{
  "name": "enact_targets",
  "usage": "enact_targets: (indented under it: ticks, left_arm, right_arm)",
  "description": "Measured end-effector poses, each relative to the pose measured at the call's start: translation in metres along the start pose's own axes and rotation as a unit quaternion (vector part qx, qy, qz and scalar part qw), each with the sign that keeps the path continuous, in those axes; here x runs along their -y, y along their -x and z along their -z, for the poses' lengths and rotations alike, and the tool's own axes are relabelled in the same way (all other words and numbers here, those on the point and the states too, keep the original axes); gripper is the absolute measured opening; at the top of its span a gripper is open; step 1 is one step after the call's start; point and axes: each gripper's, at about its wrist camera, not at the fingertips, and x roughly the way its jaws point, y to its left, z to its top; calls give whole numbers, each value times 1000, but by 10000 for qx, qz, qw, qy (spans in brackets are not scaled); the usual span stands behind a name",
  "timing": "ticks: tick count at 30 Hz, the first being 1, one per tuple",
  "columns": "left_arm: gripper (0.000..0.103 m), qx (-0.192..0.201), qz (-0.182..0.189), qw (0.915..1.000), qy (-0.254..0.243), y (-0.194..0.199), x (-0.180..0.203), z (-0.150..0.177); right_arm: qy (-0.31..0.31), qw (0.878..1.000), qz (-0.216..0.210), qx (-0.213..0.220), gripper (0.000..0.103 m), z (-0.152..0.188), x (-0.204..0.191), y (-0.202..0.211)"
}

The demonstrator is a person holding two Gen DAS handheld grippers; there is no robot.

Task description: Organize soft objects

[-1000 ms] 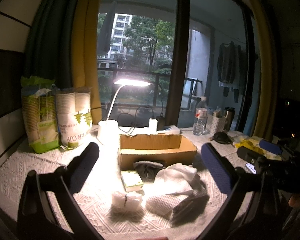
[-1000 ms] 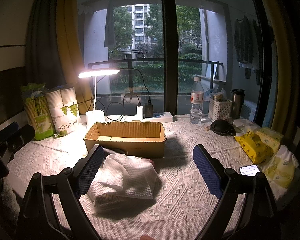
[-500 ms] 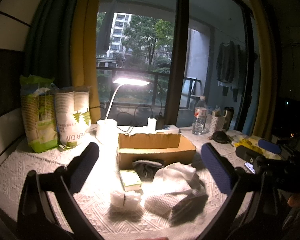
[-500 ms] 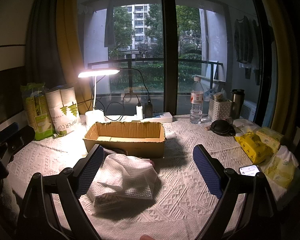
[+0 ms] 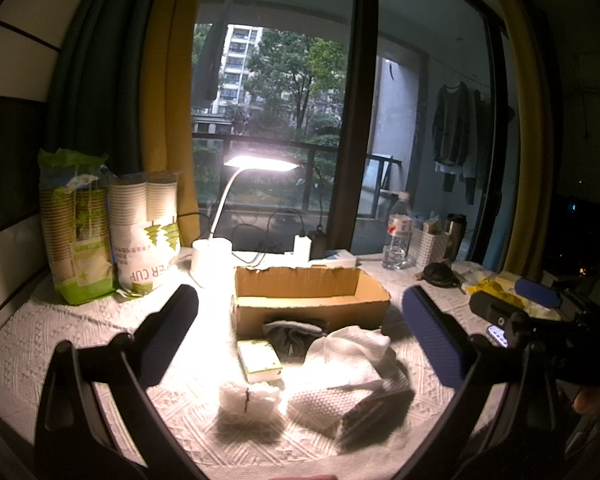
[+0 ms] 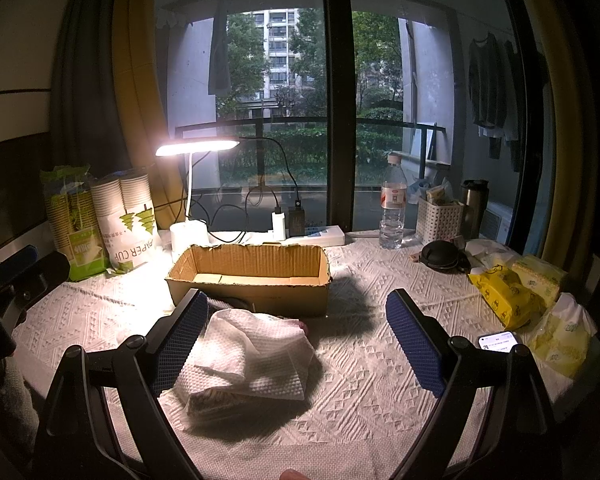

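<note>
Meanwhile, left tongs [image 5: 300, 336] and right tongs [image 6: 296, 338] hung apart, empty, above white cloth [image 6: 256, 356] near worktop [image 6: 360, 380] front edge; cardboard box [image 6: 252, 280] behind.

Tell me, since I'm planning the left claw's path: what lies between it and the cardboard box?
In the left wrist view, a small white wad, a green-topped packet, a dark cloth and a white towel lie before the cardboard box.

A home: balcony laundry [image 5: 452, 136], desk lamp [image 5: 260, 166], cloth-covered table [image 6: 360, 364].
</note>
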Motion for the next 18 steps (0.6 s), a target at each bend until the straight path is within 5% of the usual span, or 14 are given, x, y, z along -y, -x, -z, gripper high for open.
enact_targets:
  ticks: [18]
  left_arm:
    - [103,-25,4,10000,13,0,-1,0]
  right_arm:
    - [3,10000,3,-9,93,1,4,-2]
